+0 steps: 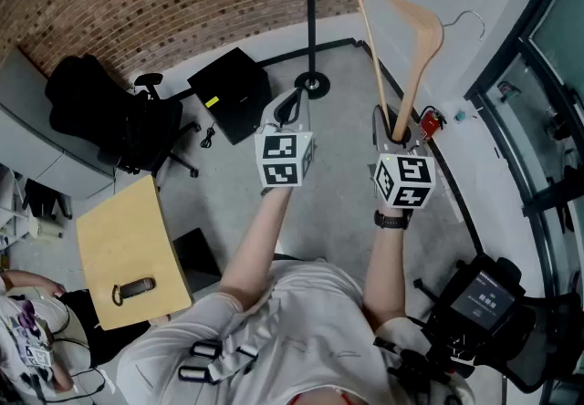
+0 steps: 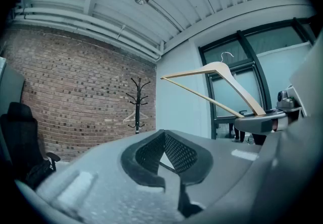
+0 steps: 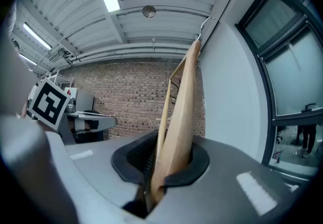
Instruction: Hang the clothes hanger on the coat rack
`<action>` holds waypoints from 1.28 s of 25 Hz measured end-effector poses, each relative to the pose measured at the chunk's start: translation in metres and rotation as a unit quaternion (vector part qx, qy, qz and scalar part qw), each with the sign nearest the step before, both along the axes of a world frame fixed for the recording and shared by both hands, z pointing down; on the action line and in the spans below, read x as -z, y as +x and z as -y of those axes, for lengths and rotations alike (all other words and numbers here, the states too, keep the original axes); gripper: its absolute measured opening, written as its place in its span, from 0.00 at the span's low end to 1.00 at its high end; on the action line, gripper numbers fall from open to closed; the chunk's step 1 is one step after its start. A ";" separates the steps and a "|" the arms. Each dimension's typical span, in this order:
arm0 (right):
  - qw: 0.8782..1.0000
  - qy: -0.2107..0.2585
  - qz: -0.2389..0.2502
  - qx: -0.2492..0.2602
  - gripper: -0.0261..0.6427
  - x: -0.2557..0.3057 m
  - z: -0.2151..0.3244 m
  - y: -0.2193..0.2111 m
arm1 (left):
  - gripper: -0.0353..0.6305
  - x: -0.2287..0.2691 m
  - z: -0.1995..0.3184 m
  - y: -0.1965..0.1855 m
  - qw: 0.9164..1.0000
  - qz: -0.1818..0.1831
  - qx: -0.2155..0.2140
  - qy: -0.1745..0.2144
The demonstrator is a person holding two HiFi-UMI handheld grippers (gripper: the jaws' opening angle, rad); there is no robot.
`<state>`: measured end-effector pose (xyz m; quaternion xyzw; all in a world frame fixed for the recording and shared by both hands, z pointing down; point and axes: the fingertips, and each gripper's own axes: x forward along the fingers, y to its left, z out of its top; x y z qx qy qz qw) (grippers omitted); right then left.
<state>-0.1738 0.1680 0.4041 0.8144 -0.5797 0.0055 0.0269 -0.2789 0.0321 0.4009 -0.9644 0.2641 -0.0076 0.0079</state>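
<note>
Head view, from the left edge: an office chair point(image 1: 100, 116) sits in the upper left, with a small wooden worktop point(image 1: 123, 239) below it and a black case point(image 1: 233, 93) flat on the floor further in. None of these is in your way. At top centre stands the coat rack point(image 1: 311, 20), with its round base on the floor well ahead of both your arms. You have not yet closed the distance.

Your left hand-held gripper point(image 1: 294, 100) is just below the rack's base in the frame. Its pads meet at the tips and nothing is between them. It is held level beside the other, probably so it is ready to steady the load.

To its right, your right hand-held gripper point(image 1: 398, 125) is pinching the clothes hanger point(image 1: 415, 29) by the end of one wooden arm. The hanger rises away from the jaws toward the upper right. Its wire hook point(image 1: 465, 20) is at the far end, clear of everything. Gripping the arm's tip looks deliberate, because it leaves the hook free to go over a peg.

In the left gripper view the rack point(image 2: 137, 104) stands against the brick wall at centre left. A pale hanger point(image 2: 135, 116) is already on it, so aim for a free peg. The hanger you carry crosses the upper right of that view.
</note>
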 end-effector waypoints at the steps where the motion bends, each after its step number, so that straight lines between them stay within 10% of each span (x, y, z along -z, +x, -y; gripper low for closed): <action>1: 1.000 0.001 -0.002 0.001 0.11 -0.001 -0.005 0.003 | 0.05 -0.003 -0.007 0.003 1.000 0.000 -0.001 0.000; 19: 0.999 0.000 0.028 0.022 0.11 -0.029 0.008 0.051 | 0.05 -0.026 -0.018 0.069 1.000 0.015 -0.022 -0.010; 32: 0.997 -0.025 0.015 0.070 0.11 -0.032 0.076 0.156 | 0.05 -0.026 0.043 0.207 1.000 -0.010 -0.005 -0.025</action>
